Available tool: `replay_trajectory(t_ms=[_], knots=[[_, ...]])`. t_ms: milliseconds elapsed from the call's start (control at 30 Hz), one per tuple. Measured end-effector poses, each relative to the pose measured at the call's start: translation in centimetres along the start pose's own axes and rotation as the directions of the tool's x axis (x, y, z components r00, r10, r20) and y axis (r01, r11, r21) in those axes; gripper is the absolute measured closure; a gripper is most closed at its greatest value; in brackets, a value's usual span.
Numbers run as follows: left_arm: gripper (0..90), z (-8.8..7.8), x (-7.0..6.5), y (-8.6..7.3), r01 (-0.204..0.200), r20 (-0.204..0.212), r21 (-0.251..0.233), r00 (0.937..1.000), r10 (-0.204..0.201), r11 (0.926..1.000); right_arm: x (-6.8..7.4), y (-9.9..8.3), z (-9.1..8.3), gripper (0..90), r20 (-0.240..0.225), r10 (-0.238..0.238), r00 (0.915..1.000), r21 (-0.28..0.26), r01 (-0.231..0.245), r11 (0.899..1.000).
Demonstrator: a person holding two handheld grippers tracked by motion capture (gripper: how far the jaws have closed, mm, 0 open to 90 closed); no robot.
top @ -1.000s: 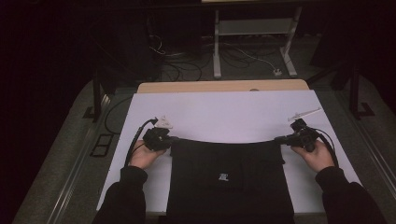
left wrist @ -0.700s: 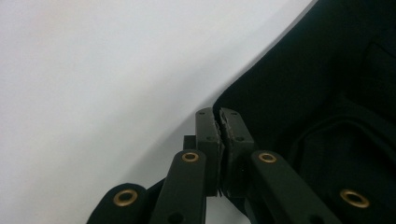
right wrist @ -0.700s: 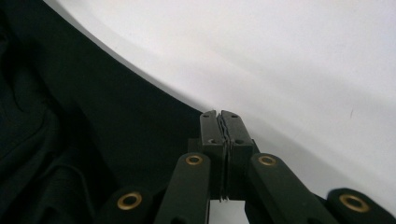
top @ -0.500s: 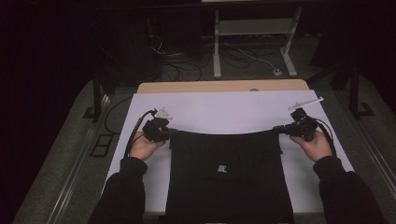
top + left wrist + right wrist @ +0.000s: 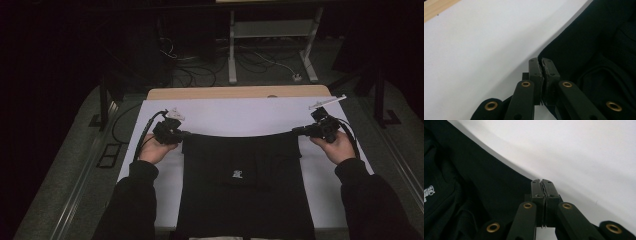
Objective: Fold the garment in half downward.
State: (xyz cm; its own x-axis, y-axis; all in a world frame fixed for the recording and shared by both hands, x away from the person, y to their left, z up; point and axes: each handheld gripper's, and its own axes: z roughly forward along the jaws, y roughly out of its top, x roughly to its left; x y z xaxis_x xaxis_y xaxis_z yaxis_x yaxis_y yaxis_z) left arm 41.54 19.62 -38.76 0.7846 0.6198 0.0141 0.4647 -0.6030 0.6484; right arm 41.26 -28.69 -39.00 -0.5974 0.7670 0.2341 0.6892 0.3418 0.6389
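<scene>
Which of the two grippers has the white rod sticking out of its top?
The right gripper, at the garment's far right corner. A white rod slants up from it; the left gripper carries a small grey plate instead.

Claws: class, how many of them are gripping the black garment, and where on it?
2. The left claw pinches the black garment's far left corner; the right claw pinches its far right corner, with the edge stretched between them.
</scene>
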Motion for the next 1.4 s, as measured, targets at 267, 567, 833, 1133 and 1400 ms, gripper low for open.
replay_trajectory(t_ms=[267, 567, 833, 1133, 1400], knots=[[86.1, -0.3, 0.4, 1.1, -0.012, -0.014, -0.006, 0.9998, 0.012, 0.9999, -0.4, 0.9, -0.4, 87.5, 0.014, 0.001, 0.9999, -0.010, -0.001, 1.000], [86.1, -0.4, 0.9, 2.7, -0.004, -0.034, 0.019, 0.9994, 0.005, 0.9998, -0.7, 2.4, -0.9, 87.5, 0.028, 0.000, 0.9996, -0.015, 0.000, 1.000], [86.0, -0.6, 1.5, 3.8, -0.004, -0.057, 0.002, 0.9983, 0.004, 1.0000, -1.4, 4.0, -0.7, 87.5, 0.045, 0.042, 0.9981, -0.021, -0.041, 0.999], [86.0, -0.9, 2.7, 5.4, 0.022, -0.090, -0.016, 0.9956, -0.023, 0.9996, -1.8, 5.6, -0.8, 87.4, 0.071, 0.066, 0.9953, -0.038, -0.063, 0.997], [86.0, -0.5, 3.8, 6.0, 0.033, -0.100, -0.015, 0.9944, -0.034, 0.9994, -2.0, 6.7, -0.6, 87.3, 0.101, 0.052, 0.9936, -0.035, -0.048, 0.998]])
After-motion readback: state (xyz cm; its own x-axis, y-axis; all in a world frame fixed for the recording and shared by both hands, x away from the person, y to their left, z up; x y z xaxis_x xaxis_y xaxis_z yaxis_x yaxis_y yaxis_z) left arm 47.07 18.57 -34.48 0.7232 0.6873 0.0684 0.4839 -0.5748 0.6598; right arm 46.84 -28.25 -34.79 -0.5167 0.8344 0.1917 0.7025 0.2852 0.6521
